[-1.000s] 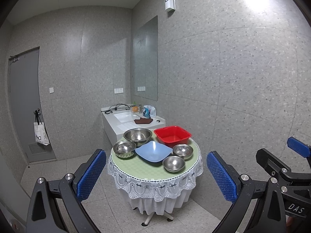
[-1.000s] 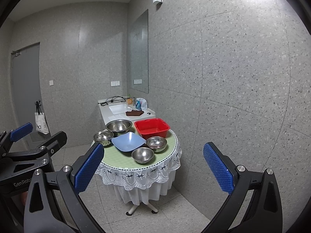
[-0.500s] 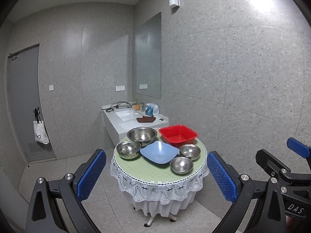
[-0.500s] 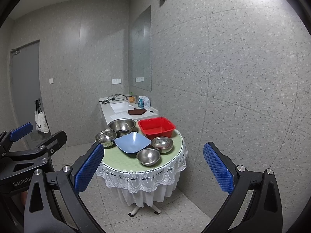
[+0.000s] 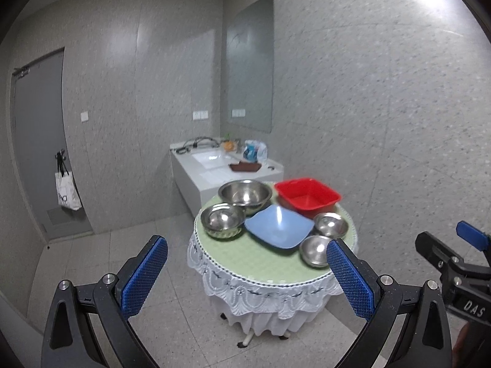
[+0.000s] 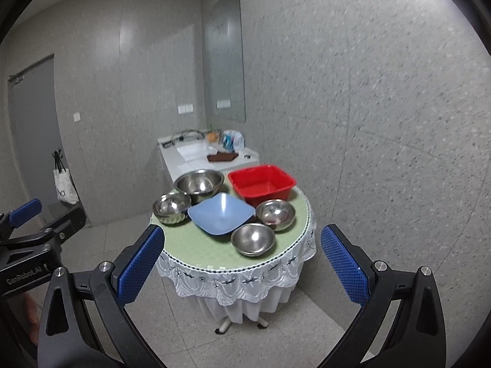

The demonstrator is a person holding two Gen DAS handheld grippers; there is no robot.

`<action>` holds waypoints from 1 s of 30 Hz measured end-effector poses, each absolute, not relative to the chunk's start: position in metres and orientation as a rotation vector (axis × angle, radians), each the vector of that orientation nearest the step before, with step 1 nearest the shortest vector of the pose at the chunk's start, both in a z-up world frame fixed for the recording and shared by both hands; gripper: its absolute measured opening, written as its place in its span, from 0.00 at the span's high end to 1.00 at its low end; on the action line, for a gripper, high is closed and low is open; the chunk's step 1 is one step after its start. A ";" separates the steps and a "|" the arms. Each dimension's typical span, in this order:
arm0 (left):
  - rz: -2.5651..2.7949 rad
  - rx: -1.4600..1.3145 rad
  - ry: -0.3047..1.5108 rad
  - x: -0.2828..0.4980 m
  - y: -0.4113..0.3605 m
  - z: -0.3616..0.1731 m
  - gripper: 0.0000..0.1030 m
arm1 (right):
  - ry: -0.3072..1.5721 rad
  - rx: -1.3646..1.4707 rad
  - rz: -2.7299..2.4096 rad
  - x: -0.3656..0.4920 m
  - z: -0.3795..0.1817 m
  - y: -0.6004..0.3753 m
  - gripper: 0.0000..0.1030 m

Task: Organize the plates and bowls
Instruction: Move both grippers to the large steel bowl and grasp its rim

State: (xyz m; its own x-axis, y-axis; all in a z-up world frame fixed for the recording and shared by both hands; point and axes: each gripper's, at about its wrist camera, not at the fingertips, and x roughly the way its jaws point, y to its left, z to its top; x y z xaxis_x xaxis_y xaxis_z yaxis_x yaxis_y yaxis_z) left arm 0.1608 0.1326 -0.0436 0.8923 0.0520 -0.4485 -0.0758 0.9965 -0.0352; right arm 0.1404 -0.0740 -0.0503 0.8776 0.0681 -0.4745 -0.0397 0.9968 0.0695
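A small round table [image 5: 264, 263] with a green top and white lace cloth stands ahead; it also shows in the right wrist view [image 6: 199, 245]. On it are a blue square plate [image 5: 279, 225] [image 6: 221, 213], a red square basin [image 5: 307, 196] [image 6: 260, 184], a large steel bowl [image 5: 245, 193] [image 6: 199, 184], a medium steel bowl [image 5: 222, 219] [image 6: 172, 207] and two small steel bowls [image 5: 331, 224] [image 5: 317, 250] [image 6: 275, 211] [image 6: 252, 238]. My left gripper [image 5: 245, 276] and right gripper [image 6: 242, 266] are both open and empty, short of the table.
A white sink counter [image 5: 214, 171] with a brown cloth and bottles stands behind the table against the grey wall. A mirror [image 5: 250, 61] hangs above. A grey door [image 5: 36, 141] with a hanging white bag [image 5: 66, 190] is at left. Tiled floor surrounds the table.
Both grippers have moved closer to the table, which looks larger now. Both stay open and empty.
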 end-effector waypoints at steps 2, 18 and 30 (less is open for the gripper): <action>0.082 -0.065 0.487 0.181 0.140 -0.048 0.01 | 0.513 0.056 0.062 0.156 -0.058 -0.069 0.00; 0.126 -0.060 0.633 0.460 0.181 -0.067 0.01 | 0.659 0.121 0.197 0.391 -0.126 -0.031 0.00; 0.056 -0.048 0.820 0.727 0.238 -0.125 0.01 | 0.899 0.254 0.179 0.573 -0.193 -0.003 0.00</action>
State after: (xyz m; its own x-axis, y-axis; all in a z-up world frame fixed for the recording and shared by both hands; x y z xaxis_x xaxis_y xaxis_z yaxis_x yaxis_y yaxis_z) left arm 0.7266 0.2377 -0.1253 0.6810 0.0316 -0.7316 -0.0684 0.9974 -0.0206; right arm 0.5729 -0.0028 -0.1925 0.6108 0.2590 -0.7483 -0.0470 0.9552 0.2922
